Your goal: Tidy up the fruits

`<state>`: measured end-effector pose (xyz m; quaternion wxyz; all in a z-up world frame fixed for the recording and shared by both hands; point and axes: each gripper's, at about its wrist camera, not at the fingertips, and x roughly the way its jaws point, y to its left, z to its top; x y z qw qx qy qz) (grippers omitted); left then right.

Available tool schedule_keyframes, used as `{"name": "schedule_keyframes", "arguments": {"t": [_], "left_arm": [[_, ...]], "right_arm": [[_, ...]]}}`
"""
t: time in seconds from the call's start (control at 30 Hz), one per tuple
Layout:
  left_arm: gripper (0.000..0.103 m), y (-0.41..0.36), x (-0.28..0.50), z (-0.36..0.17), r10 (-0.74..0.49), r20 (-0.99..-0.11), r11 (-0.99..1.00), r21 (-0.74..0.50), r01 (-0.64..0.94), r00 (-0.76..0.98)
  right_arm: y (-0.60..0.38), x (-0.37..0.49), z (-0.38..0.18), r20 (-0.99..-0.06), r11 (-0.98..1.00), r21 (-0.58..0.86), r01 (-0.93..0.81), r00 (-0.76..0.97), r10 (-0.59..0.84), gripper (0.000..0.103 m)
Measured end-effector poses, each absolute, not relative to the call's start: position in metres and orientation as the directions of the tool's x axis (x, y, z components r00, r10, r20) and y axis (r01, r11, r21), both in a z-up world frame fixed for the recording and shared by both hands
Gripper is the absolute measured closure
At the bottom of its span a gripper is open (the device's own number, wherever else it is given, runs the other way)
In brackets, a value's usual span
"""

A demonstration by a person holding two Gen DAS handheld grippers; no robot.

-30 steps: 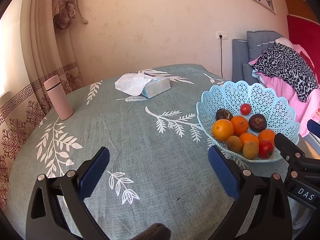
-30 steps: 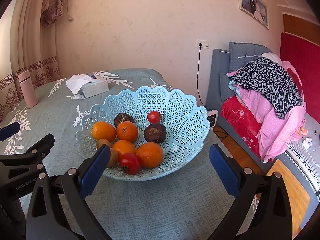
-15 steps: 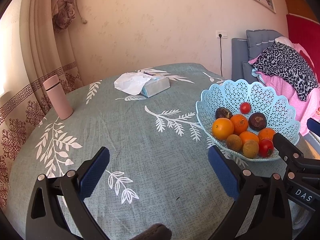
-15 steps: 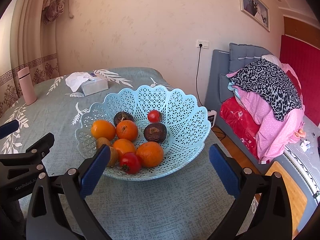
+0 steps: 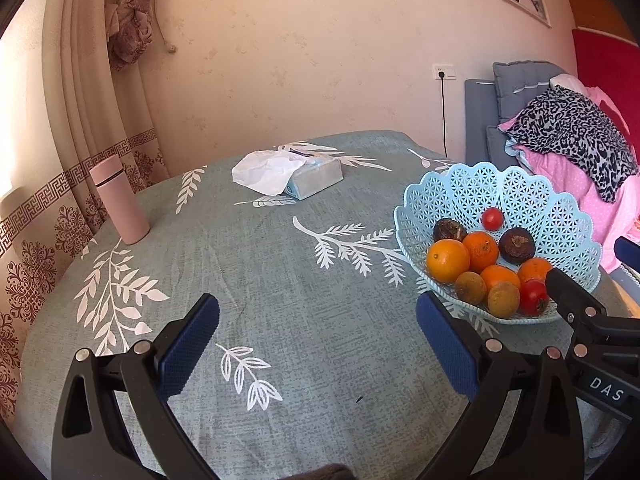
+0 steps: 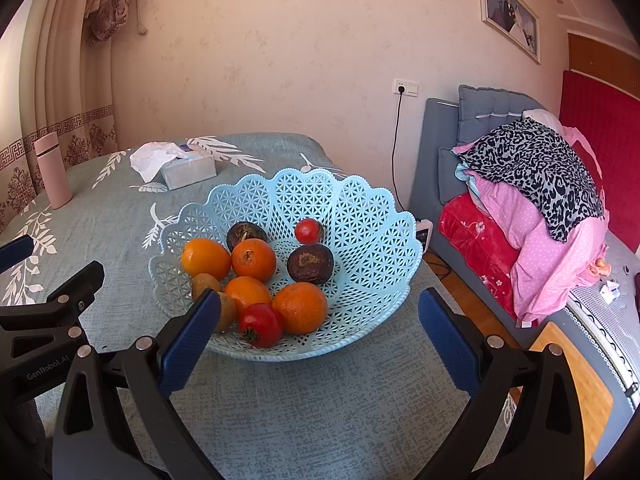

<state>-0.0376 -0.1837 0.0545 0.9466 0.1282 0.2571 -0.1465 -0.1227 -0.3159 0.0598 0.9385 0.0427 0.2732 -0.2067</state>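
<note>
Hovering over the leaf-print tablecloth [image 5: 280, 280], I hold both grippers spread wide with nothing between the pads: my left gripper [image 5: 318, 344] faces bare cloth, my right gripper [image 6: 320, 338] sits just in front of the blue lattice fruit basket [image 6: 360, 208]. All the fruit is already in it: 4 oranges, 2 red tomatoes, 2 dark mangosteens, and 2 brownish fruits that may be kiwis, though the fisheye blurs them. The small red tomato [image 6: 260, 325] lies nearest my left pad and is soft; squeezing too hard would split it, and nudging the light basket could slide it toward the table edge close at my right. Printed on the gripper bodies I can read "DAS" and "GenRobot.AI". A tissue box [image 5: 316, 178] and pink tumbler [image 5: 120, 200] stand well apart.
</note>
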Motion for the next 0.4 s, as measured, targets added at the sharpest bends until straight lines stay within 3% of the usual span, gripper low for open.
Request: {"name": "schedule_keyframes", "arguments": {"t": [0.4], "left_arm": [[0.005,-0.1737,-0.0335,0.0495,-0.23,-0.604,0.924,0.111,0.366,0.763]], "right_arm": [[-0.3168,-0.1247,0.0577,-0.527,0.908,-0.041,0.416,0.763,-0.374,0.003]]}}
